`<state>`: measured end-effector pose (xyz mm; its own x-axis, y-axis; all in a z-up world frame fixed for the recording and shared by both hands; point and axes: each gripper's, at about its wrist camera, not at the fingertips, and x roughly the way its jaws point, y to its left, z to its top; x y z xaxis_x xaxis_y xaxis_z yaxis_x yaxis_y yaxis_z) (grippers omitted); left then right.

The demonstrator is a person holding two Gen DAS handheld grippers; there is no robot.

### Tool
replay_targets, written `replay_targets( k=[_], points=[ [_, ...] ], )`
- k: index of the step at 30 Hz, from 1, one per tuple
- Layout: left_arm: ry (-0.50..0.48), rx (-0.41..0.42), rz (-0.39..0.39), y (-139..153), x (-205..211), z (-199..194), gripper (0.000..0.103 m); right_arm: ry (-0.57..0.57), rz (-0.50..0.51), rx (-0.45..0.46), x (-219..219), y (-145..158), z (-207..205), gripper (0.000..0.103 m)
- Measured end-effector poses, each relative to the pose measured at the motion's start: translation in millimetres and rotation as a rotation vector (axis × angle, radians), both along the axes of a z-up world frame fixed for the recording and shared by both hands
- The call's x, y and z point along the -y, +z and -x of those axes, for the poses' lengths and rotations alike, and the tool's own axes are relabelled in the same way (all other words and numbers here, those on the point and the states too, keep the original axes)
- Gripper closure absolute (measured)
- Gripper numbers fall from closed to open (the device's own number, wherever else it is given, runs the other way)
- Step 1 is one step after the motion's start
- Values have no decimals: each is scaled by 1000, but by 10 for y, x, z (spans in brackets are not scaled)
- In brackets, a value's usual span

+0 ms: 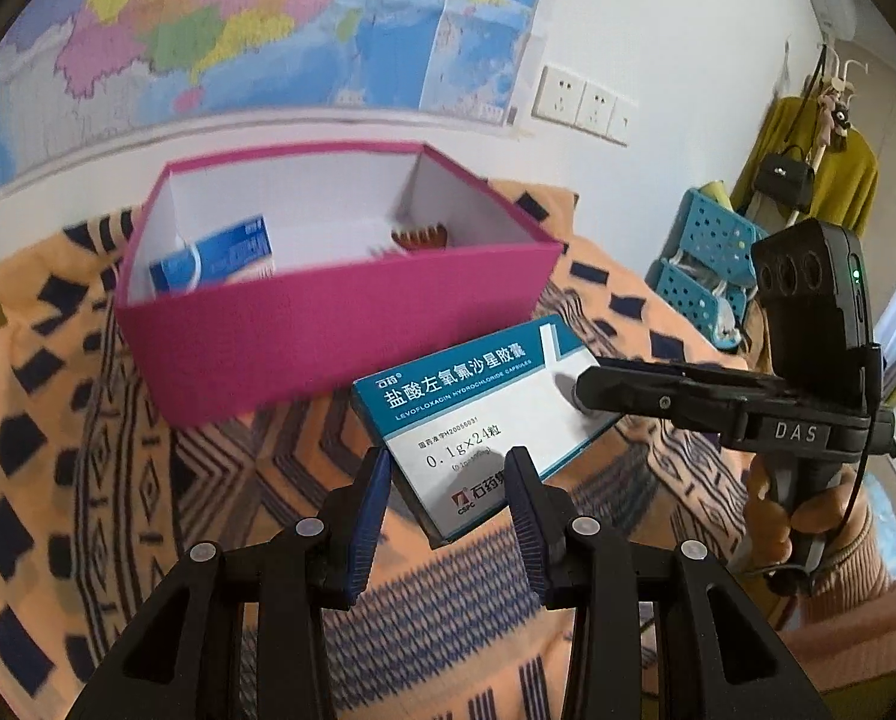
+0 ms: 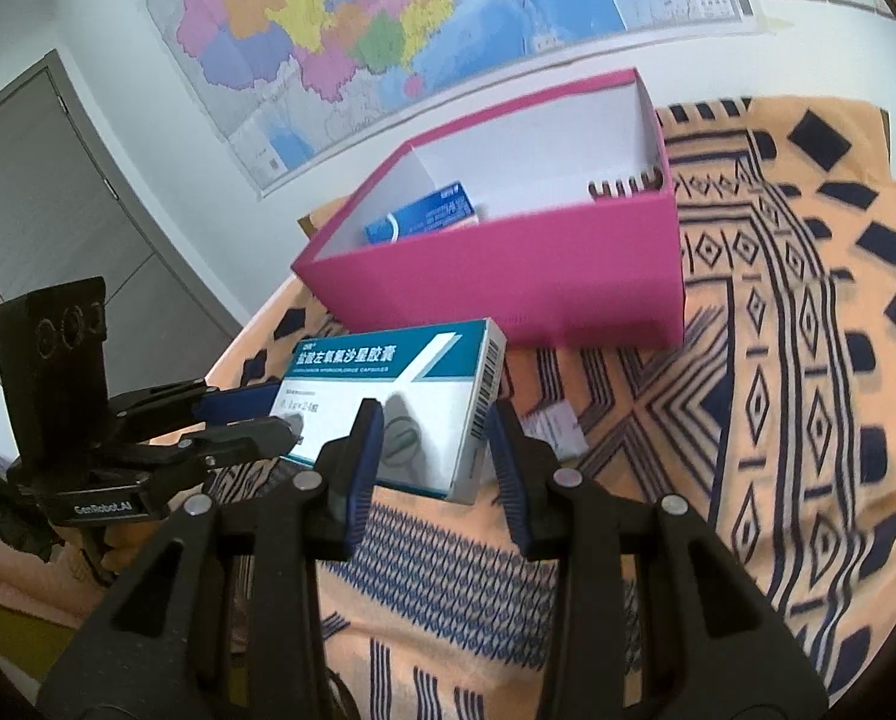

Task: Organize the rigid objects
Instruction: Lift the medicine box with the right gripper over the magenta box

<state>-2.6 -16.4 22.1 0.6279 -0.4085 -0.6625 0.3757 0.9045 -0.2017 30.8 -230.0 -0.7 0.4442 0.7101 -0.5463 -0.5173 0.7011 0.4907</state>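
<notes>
A teal-and-white medicine box is held level above the patterned cloth, in front of a pink storage box. My left gripper has its jaws on either side of the box's near end. My right gripper has its jaws on either side of the other end. Each gripper shows in the other's view, the right one and the left one. The pink box holds a blue medicine box and a brown comb.
An orange cloth with dark geometric patterns covers the surface. A small white paper slip lies on it near the medicine box. A map hangs on the wall behind. A blue perforated basket and hanging clothes stand at the right.
</notes>
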Motion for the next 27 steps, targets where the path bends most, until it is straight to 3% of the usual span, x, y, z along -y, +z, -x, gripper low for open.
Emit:
replay_targets(
  k=[11, 27],
  points=[
    [15, 94, -18, 256, 21, -258, 64, -26, -3, 72, -18, 228, -232, 63],
    [49, 115, -37, 363, 62, -641, 64, -63, 2, 148, -30, 491, -592, 63]
  ],
)
